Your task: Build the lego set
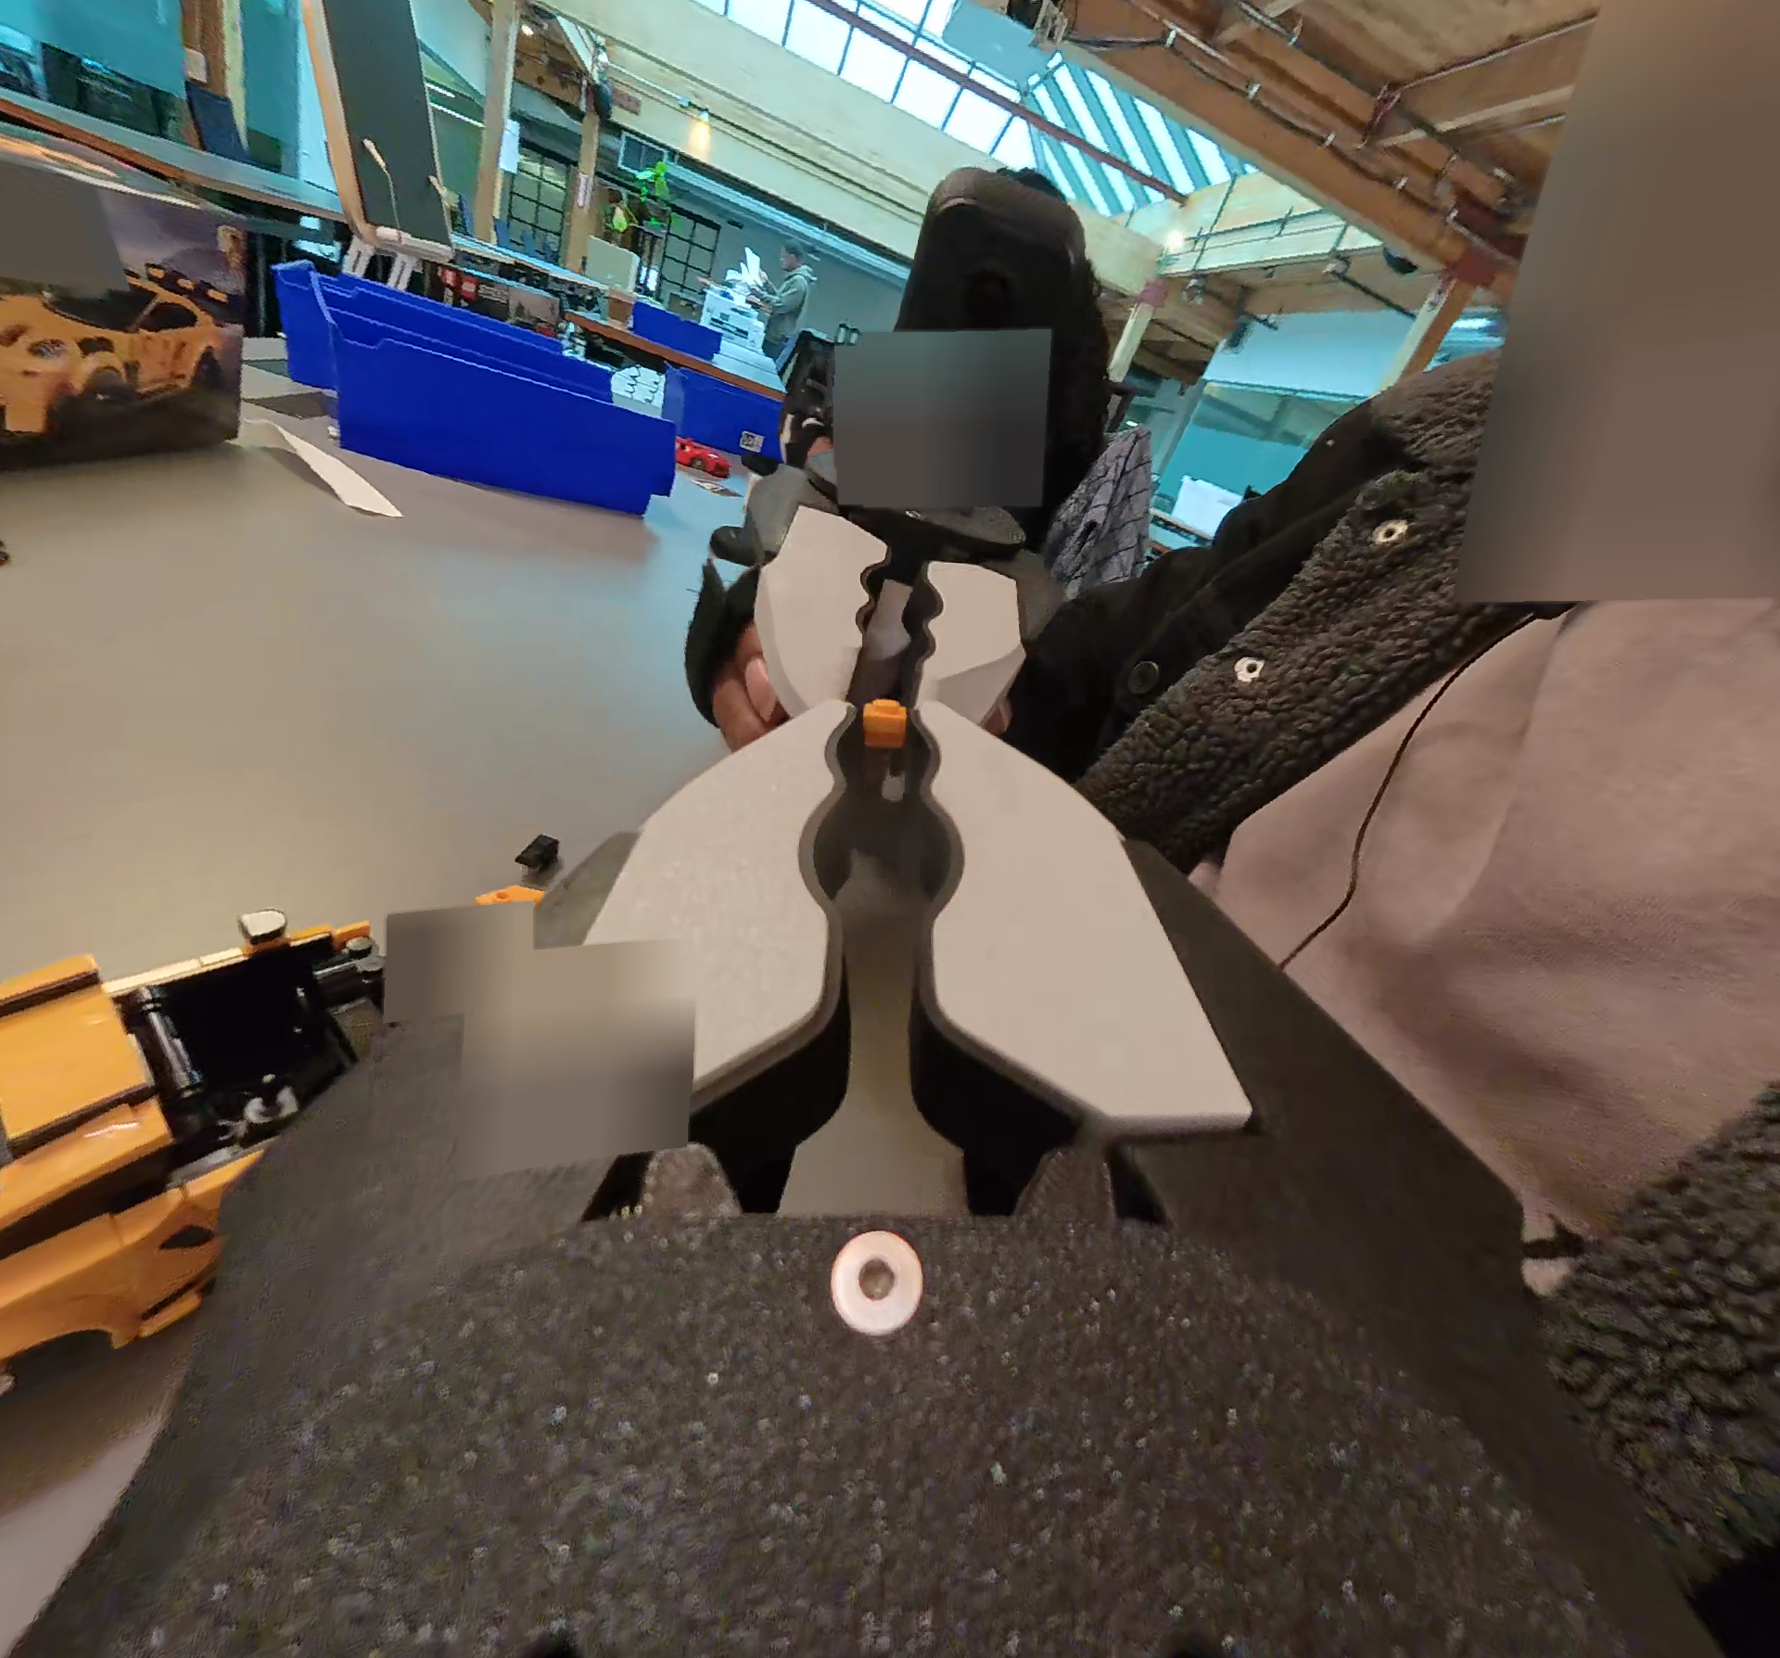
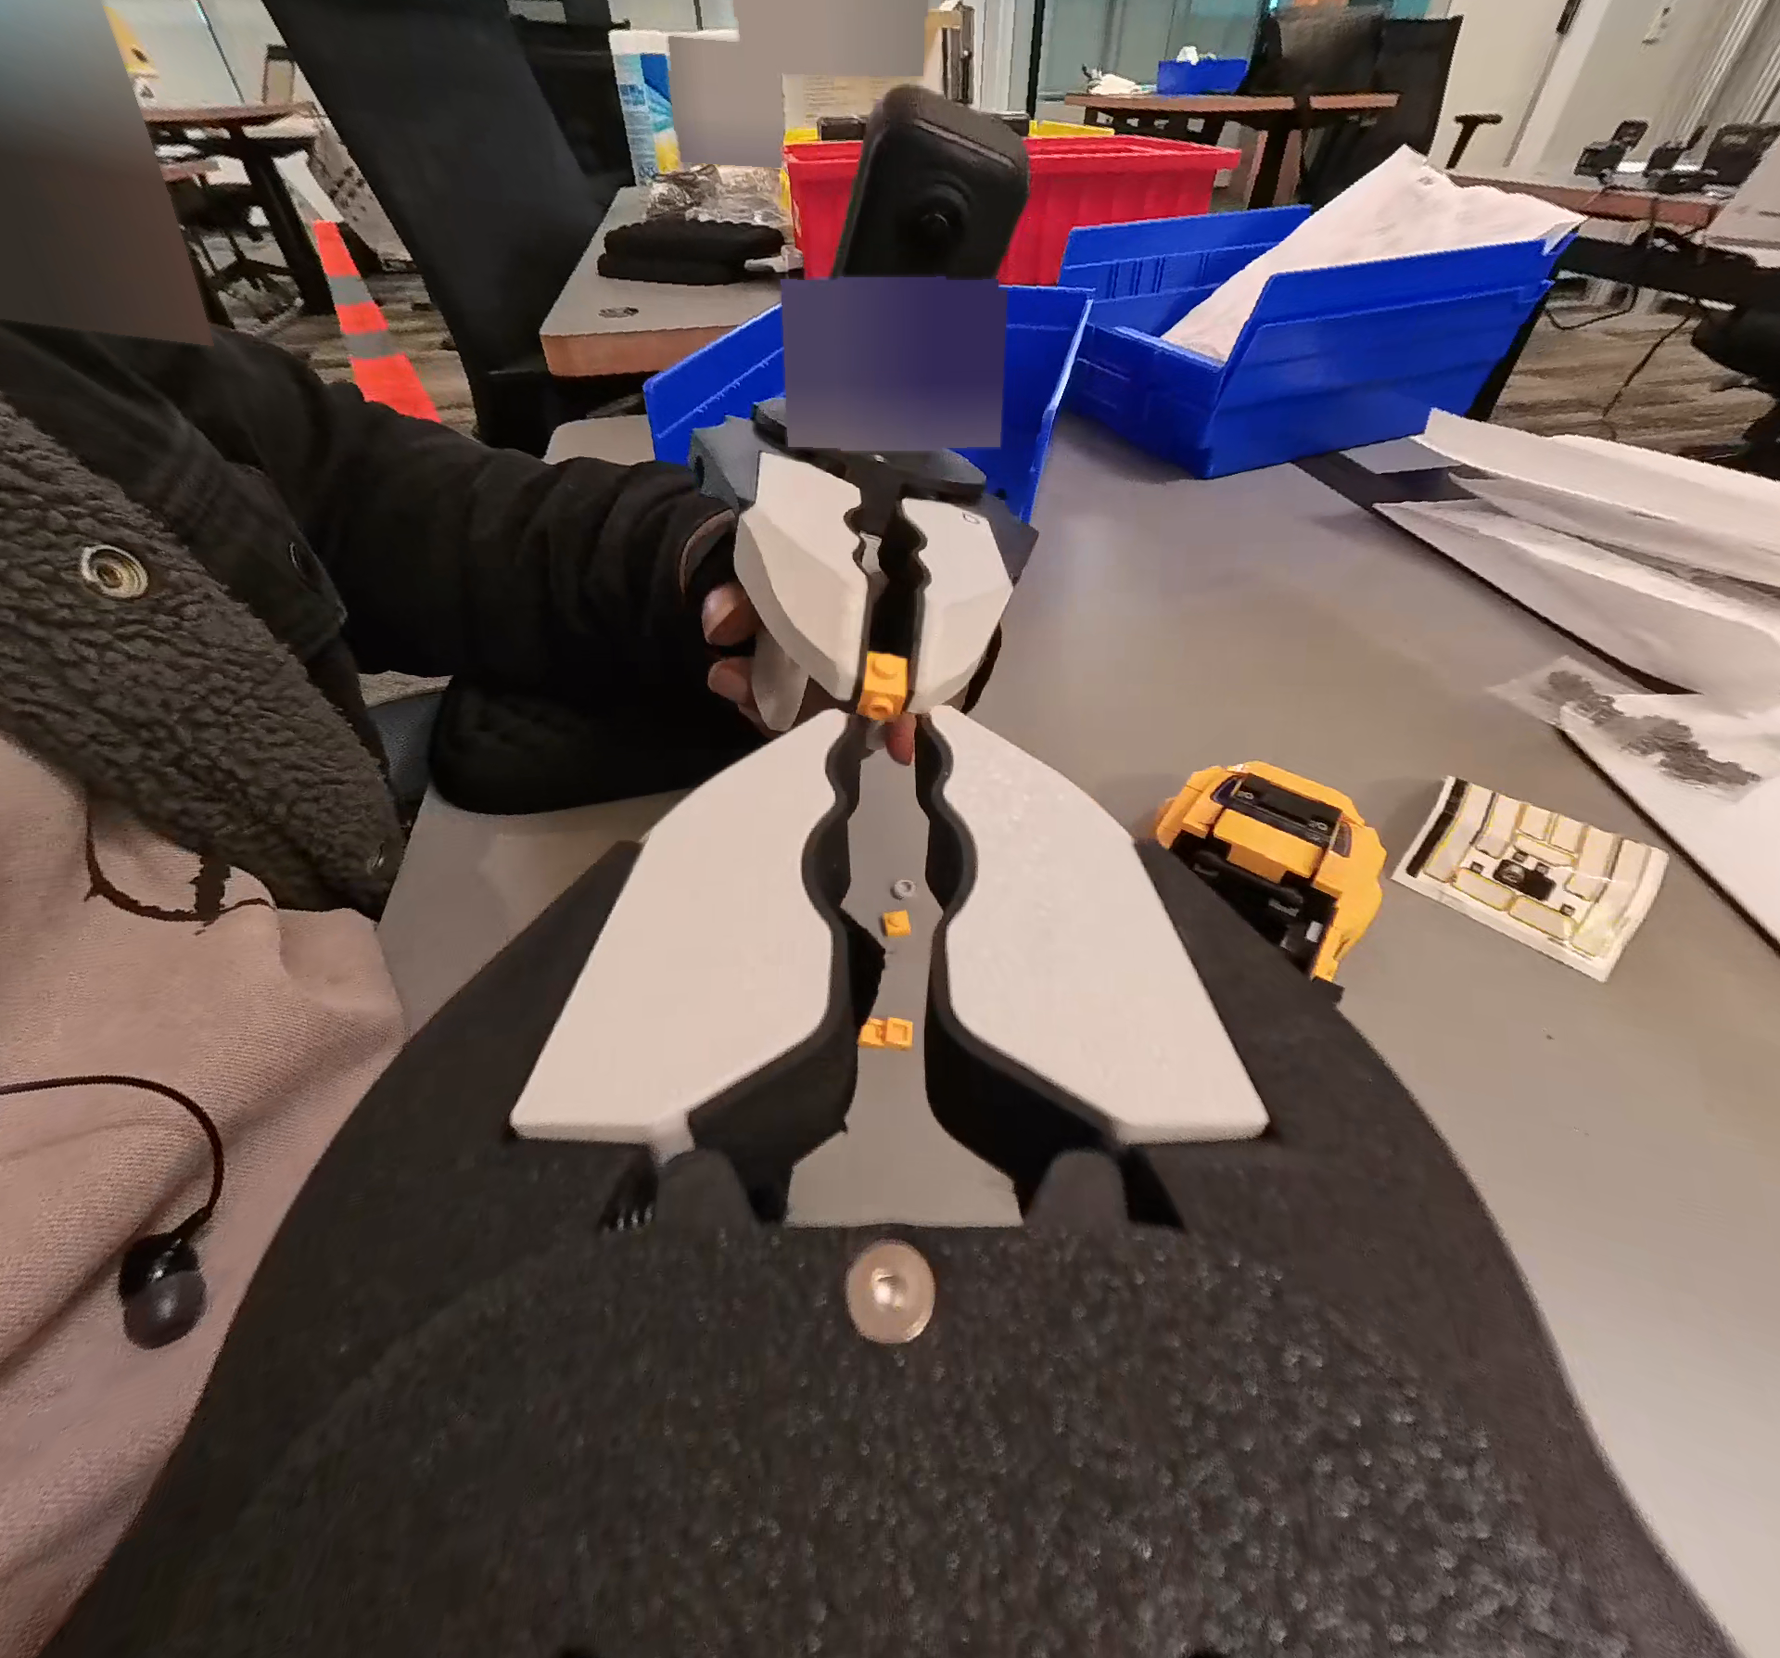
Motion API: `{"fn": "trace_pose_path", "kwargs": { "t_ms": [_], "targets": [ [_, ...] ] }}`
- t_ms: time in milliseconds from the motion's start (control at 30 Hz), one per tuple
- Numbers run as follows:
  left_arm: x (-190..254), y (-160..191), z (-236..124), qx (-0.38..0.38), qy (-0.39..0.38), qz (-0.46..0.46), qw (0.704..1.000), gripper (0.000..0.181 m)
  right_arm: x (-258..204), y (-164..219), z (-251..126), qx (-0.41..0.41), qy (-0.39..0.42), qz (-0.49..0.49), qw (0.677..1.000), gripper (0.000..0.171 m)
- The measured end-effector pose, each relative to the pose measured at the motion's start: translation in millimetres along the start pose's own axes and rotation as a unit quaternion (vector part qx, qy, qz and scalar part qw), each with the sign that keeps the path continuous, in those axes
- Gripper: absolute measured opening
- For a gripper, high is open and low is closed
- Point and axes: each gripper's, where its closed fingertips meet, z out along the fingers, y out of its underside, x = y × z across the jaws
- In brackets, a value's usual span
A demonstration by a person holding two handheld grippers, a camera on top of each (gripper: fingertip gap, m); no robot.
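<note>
Lego piece between hand-held gripper tips

car on table — sticker sheet beside, bins behind

On the grey table, blue bins stand at one o'clock, a red bin just behind them. A black chair stands at eleven o'clock beside an orange cone. White paper bags lie at two o'clock.
</note>
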Motion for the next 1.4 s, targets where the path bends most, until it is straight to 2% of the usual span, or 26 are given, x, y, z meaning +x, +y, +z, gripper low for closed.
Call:
{"fn": "trace_pose_path", "kwargs": {
  "t_ms": [67, 133, 467, 600, 833, 1167, 1233, 1400],
  "targets": [
    [-2.2, 0.4, -0.1, -0.003, -0.013, 0.015, 1.0, 0.008, 2.0, 1.0, -0.2, -0.004, 0.009, -0.005, 1.0, 0.009],
    [-4.5, 0.4, -0.4, -0.006, -0.026, 0.029, 0.999, 0.008, 4.0, 1.9, -0.3, -0.006, 0.017, -0.008, 1.0, 0.0],
    [-7.1, 1.7, 0.1, -0.016, -0.051, 0.068, 0.996, 0.008, 5.5, 3.5, -1.2, -0.003, 0.011, 0.013, 1.0, 0.0],
    [-5.4, -0.6, -1.1, -0.013, -0.055, 0.095, 0.994, 0.008, -1.6, 0.8, -2.3, 0.014, -0.048, 0.087, 0.995, 0.005],
    [-1.8, -2.5, -1.1, -0.01, -0.058, 0.132, 0.99, 0.008, -18.7, -5.6, -2.9, 0.039, -0.158, 0.209, 0.964, 0.02],
    [-6.1, -1.3, -2.1, -0.021, -0.082, 0.164, 0.983, 0.008, -9.8, -19.1, -10.3, 0.086, -0.166, 0.259, 0.948, 0.011],
    [-4.7, -3.0, -2.0, -0.015, -0.08, 0.166, 0.983, 0.008, -4.6, -12.6, -8.3, 0.07, -0.149, 0.263, 0.951, 0.01],
    [-2.4, -1.6, -0.4, -0.021, -0.081, 0.186, 0.979, 0.008, -6.8, -4.2, -2.3, 0.053, -0.172, 0.319, 0.93, 0.018]
  ]
}}
